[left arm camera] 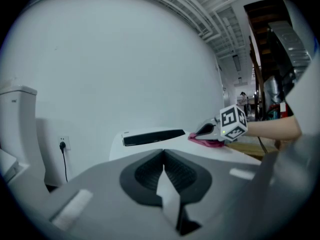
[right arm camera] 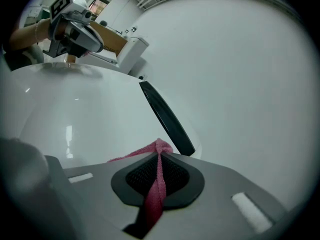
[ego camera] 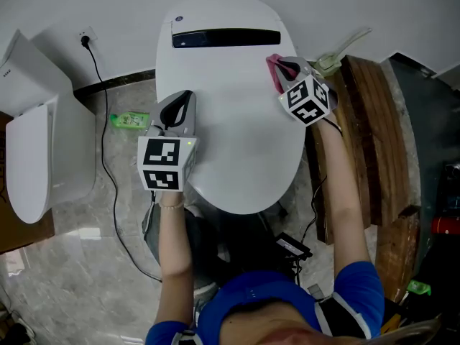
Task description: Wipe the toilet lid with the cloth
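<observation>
Blue shirt (ego camera: 251,297) fills the bottom edge of the head view, both forearms reaching out over the white toilet lid (ego camera: 237,135). Left gripper (ego camera: 180,105) hangs over the lid's left side with its jaws pressed together and nothing between them. Right gripper (ego camera: 285,70) sits at the lid's right rear edge, jaws clenched on the pink cloth (ego camera: 274,72), which trails onto the lid near the black strip (ego camera: 226,38). A green bottle (ego camera: 129,120) lies on the floor to the left.
</observation>
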The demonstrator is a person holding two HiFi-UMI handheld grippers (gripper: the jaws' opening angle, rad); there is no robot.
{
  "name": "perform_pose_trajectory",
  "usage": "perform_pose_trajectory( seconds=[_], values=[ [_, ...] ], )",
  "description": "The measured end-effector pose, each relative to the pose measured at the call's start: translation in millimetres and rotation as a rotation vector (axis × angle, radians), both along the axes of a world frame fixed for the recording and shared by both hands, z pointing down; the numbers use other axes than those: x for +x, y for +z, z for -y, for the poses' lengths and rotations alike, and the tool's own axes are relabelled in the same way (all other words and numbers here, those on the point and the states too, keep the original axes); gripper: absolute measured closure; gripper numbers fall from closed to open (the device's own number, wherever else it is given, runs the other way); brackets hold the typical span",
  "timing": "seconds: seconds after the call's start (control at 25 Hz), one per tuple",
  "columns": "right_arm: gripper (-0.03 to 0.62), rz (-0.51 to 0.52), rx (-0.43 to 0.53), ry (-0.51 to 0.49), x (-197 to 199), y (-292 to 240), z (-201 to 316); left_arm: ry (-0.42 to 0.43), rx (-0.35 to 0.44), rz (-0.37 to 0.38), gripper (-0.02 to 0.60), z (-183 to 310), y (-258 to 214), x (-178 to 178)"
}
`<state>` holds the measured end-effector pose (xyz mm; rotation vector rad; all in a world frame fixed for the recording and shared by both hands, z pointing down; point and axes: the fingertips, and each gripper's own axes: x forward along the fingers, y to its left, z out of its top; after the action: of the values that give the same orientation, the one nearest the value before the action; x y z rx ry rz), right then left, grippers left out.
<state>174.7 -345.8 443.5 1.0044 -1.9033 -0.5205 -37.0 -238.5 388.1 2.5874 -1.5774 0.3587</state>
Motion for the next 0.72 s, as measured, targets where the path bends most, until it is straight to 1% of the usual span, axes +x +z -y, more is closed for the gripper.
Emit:
perform_pose_trajectory(
  seconds=[0.52,0.72],
  values=[
    [0.583,0.154,-0.043,-0.038,-30,-3,-3,0.007,-0.008,0.017,0.580,-3,4,0],
    [0.582,0.160,-0.051,-0.080,-49,-4,-4,0.001,-0.011,0.020,0.580,-3,4,-3]
  ],
)
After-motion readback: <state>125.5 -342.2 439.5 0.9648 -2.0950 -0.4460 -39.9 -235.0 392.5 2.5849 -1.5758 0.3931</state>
